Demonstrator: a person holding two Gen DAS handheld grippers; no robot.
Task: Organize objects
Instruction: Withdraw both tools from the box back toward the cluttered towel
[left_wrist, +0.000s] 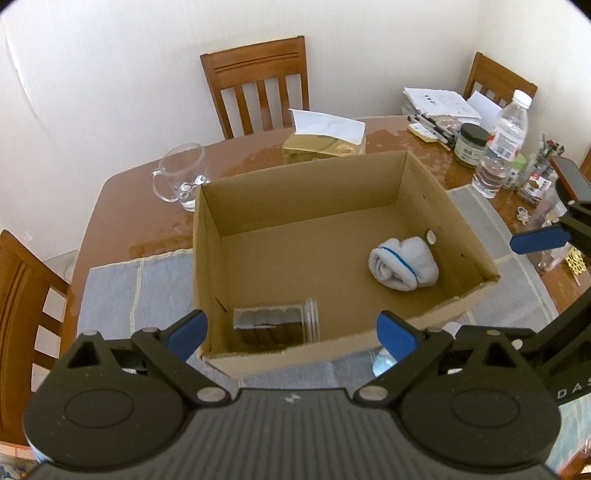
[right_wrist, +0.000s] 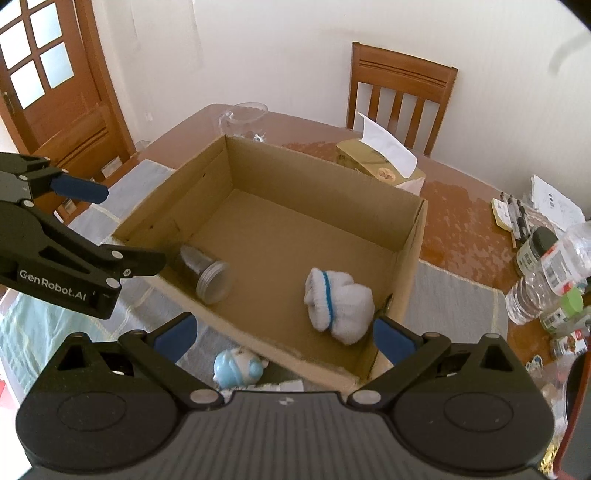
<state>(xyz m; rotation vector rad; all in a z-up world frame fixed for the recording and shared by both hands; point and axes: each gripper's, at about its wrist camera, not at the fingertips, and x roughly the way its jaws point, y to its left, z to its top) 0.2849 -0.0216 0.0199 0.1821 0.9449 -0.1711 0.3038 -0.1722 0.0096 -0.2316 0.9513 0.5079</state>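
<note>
While both grippers, left gripper (left_wrist: 291, 332) and right gripper (right_wrist: 284, 336), gape empty, cardboard box (left_wrist: 424, 317) holds one sock bundle (left_wrist: 402, 266), one jar (left_wrist: 277, 325), seemingly lidless.

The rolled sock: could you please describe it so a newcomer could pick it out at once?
Find the open cardboard box on the dining table. Two things lie inside: a clear jar on its side and the rolled sock. The sock is the soft white bundle with a blue stripe.

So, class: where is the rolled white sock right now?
In both wrist views the sock lies on the cardboard box's floor, by its right wall, apart from the jar.
</note>
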